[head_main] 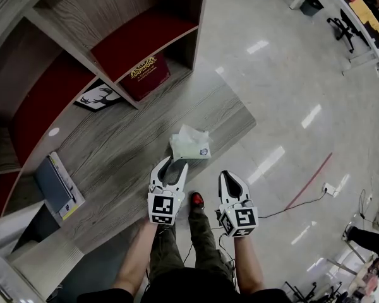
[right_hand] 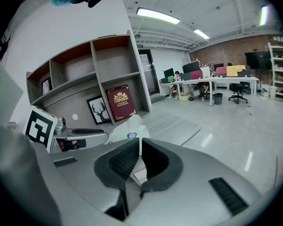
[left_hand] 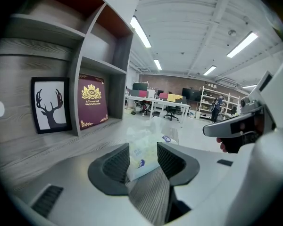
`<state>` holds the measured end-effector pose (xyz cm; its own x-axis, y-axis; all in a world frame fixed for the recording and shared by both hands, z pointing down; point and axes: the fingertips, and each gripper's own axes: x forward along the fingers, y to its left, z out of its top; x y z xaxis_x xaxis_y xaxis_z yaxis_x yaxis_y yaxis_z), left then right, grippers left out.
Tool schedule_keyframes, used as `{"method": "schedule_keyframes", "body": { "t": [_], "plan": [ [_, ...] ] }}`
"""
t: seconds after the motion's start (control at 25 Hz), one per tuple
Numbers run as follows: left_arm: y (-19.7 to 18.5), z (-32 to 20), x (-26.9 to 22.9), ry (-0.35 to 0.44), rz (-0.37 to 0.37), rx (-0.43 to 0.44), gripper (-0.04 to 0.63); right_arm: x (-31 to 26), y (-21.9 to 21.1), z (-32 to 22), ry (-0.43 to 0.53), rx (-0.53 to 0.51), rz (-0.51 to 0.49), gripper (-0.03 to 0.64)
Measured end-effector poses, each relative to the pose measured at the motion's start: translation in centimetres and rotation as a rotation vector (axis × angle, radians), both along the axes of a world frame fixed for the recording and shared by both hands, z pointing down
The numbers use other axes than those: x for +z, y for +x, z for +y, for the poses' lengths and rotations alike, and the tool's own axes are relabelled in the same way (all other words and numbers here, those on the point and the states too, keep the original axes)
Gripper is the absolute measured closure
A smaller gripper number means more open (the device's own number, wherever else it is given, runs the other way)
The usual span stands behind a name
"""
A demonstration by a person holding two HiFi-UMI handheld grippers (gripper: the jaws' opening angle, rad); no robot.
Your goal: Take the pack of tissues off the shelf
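Observation:
The pack of tissues [head_main: 191,145], pale green and white with tissue sticking out of its top, lies on the grey wooden base board [head_main: 107,163] of the shelf, near its front edge. My left gripper [head_main: 174,163] is just short of it with its jaws apart. In the left gripper view the pack [left_hand: 144,154] stands between the ribbed pads [left_hand: 114,166], which do not squeeze it. My right gripper [head_main: 227,175] hangs beside the left one over the floor, its jaws together and empty. The right gripper view shows the pack [right_hand: 127,131] ahead to the left.
The shelf unit [head_main: 82,49] has red-lined cubbies. A maroon book [head_main: 145,74] and a framed deer picture [head_main: 100,96] stand on the base board, and a blue book [head_main: 57,185] lies at the left. A cable [head_main: 303,197] runs over the glossy floor.

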<state>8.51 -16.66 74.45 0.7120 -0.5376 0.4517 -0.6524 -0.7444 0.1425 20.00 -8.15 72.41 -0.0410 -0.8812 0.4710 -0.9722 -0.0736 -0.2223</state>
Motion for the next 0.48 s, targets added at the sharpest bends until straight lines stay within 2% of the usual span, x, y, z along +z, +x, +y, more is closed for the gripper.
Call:
{"method": "schedule_keyframes", "body": {
  "t": [0.48],
  "plan": [
    [-0.5, 0.8, -2.6, 0.03, 0.016, 0.005, 0.413, -2.5, -0.4, 0.5, 0.049, 0.006, 0.012, 0.577]
  ]
}}
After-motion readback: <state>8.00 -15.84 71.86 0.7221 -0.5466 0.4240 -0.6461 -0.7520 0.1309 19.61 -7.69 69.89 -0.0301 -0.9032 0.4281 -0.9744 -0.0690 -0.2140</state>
